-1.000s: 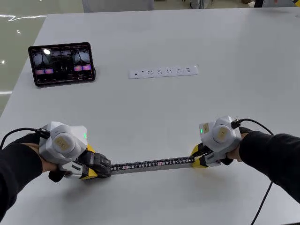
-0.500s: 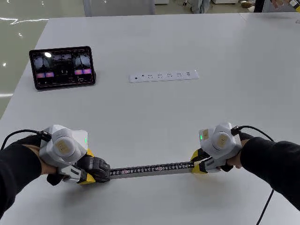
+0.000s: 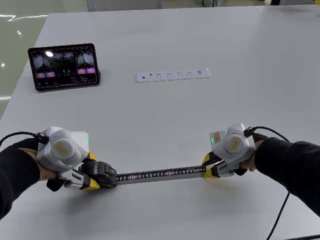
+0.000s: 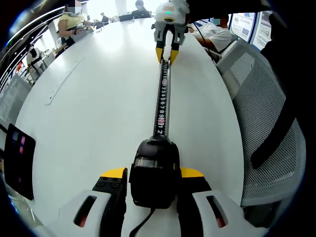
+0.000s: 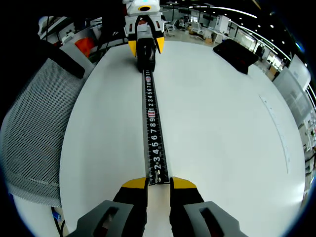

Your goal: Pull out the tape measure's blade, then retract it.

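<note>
A black and yellow tape measure case (image 3: 102, 174) lies near the table's front edge, with my left gripper (image 3: 96, 176) shut on it. In the left gripper view the case (image 4: 154, 170) sits between the yellow-tipped jaws of my left gripper (image 4: 153, 174). The blade (image 3: 161, 174) is drawn out flat along the table to the right. My right gripper (image 3: 207, 168) is shut on its end. In the right gripper view the numbered blade (image 5: 152, 128) runs from my right gripper (image 5: 158, 183) to the far case (image 5: 144, 55).
A tablet (image 3: 64, 66) with a lit screen stands at the back left. A white power strip (image 3: 173, 75) lies at the table's middle. Cables trail from both grippers. A mesh chair (image 4: 261, 123) stands by the table's front edge.
The head camera has shifted slightly. Both grippers keep about the same spacing, and the drawn-out blade looks the same length.
</note>
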Demonstrator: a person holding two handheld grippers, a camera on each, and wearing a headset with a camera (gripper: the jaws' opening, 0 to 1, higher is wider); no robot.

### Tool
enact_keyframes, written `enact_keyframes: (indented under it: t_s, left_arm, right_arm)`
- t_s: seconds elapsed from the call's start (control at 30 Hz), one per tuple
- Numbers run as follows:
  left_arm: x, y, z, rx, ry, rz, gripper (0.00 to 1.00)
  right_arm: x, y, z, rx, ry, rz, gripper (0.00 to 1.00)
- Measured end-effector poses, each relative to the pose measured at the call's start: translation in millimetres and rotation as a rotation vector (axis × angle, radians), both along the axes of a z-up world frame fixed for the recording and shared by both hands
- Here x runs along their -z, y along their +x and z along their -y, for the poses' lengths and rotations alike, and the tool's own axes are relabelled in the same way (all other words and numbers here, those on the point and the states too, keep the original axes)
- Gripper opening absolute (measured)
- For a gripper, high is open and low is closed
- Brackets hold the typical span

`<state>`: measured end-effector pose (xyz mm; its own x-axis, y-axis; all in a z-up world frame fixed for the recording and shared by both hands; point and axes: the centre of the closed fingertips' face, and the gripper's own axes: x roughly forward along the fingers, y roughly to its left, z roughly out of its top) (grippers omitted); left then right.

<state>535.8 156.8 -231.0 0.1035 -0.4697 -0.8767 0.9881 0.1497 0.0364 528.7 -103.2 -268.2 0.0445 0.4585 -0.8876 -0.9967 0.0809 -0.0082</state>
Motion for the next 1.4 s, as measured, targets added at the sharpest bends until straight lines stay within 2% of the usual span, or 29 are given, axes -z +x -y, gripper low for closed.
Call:
enact_keyframes:
  t_s: [0.13,0.23,0.33,0.43,0.5,0.67,0.77,0.87,1.03,1.13,1.23,1.3,1.4]
  left_arm:
    - [-7.8,-0.3,0.8,-0.03,-0.036,-0.011,0.36]
    - [-12.1,0.2,-0.6,-0.051,-0.056,-0.015,0.42]
    - [-13.2,-1.4,-4.2,-0.065,-0.058,-0.029,0.46]
    - [-13.9,-2.5,-7.2,-0.064,-0.056,-0.025,0.48]
    - [-15.6,-2.7,-7.4,-0.083,-0.069,-0.034,0.52]
    - [-21.1,-1.9,-5.6,-0.135,-0.109,-0.049,0.63]
    - [-23.0,-1.9,-6.3,-0.172,-0.127,-0.061,0.69]
    - [-20.7,-3.5,-11.0,-0.197,-0.111,-0.064,0.76]
    - [-24.8,-3.9,-12.0,-0.243,-0.152,-0.068,0.86]
    - [-25.9,-2.1,-15.2,-0.251,-0.153,-0.046,0.91]
    - [-29.4,0.5,-16.2,-0.286,-0.178,-0.045,0.99]
    - [-32.9,2.4,-16.3,-0.31,-0.203,-0.046,0.99]
    - [-35.0,3.3,-18.3,-0.334,-0.217,-0.041,0.99]
  right_arm:
    - [-5.6,2.0,-1.2,-0.008,0.003,0.011,0.14]
    - [-11.3,3.9,-1.6,-0.007,0.009,0.018,0.15]
    - [-14.1,3.7,-1.0,0.001,0.006,0.015,0.17]
    - [-15.3,3.0,0.2,0.003,0.002,0.015,0.19]
    - [-16.0,2.6,0.9,0.009,0.003,0.014,0.21]
    - [-21.5,0.6,1.1,0.055,0.032,0.01,0.24]
    - [-25.9,1.9,1.1,0.085,0.056,0.034,0.26]
    - [-28.2,3.3,3.3,0.145,0.07,0.033,0.31]
    - [-31.3,0.4,7.6,0.211,0.095,0.012,0.39]
    - [-34.8,-1.6,9.2,0.227,0.106,0.014,0.41]
    - [-38.9,-2.7,9.5,0.243,0.125,0.016,0.45]
    - [-41.9,-2.7,9.2,0.27,0.145,0.016,0.49]
    - [-44.5,-1.3,11.4,0.303,0.159,0.026,0.56]
